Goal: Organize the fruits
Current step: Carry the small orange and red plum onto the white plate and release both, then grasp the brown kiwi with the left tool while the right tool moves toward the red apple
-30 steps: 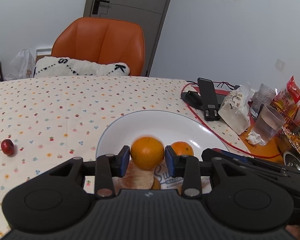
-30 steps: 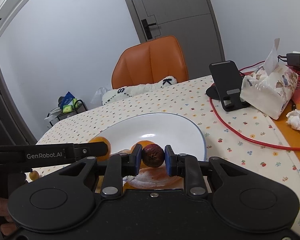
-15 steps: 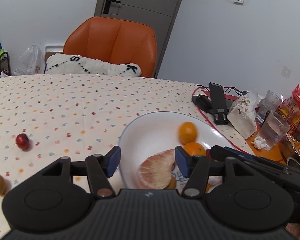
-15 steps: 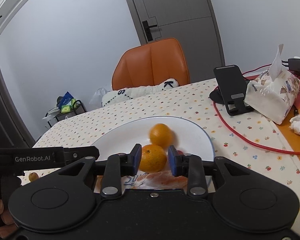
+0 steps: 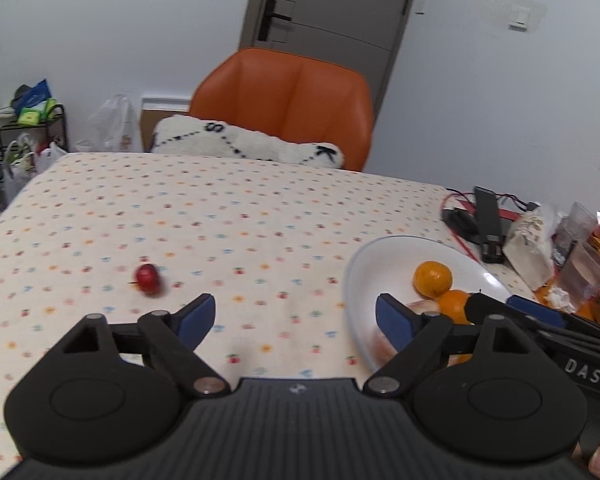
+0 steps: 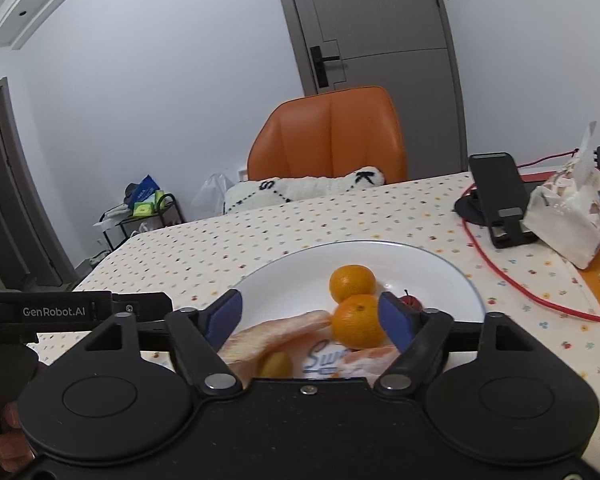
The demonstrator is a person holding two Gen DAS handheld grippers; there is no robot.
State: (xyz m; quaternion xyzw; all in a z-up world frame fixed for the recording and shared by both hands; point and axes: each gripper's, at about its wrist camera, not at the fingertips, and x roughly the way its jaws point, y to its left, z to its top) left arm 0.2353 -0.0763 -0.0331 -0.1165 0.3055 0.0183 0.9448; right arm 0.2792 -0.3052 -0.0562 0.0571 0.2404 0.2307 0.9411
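- Fruit sits gathered in the white plate (image 6: 452, 276): two mandarins (image 6: 353, 283) touch each other, with a small red fruit (image 6: 411, 301) just beside the nearer one.
- Closest to the right wrist camera, pale peeled citrus segments (image 6: 284, 330) and a small yellow-green fruit (image 6: 276, 364) lie on a printed wrapper on the plate.
- Left gripper (image 5: 295, 318) hangs over the dotted tablecloth (image 5: 220, 216) with its blue-padded jaws spread wide and nothing between them.
- Beyond its left finger, another small red fruit (image 5: 148, 278) lies alone on the cloth, well apart from the plate.
- Right gripper (image 6: 311, 316) hovers over the plate's near edge, jaws likewise spread wide; the nearer mandarin is seen between them, but neither pad touches it.
- Farther right stand a black phone stand (image 6: 500, 200), a tissue pack (image 6: 572, 216) and a red cable (image 6: 512, 280).
- An orange chair (image 5: 284, 100) with a white cushion (image 5: 244, 144) stands behind the table.
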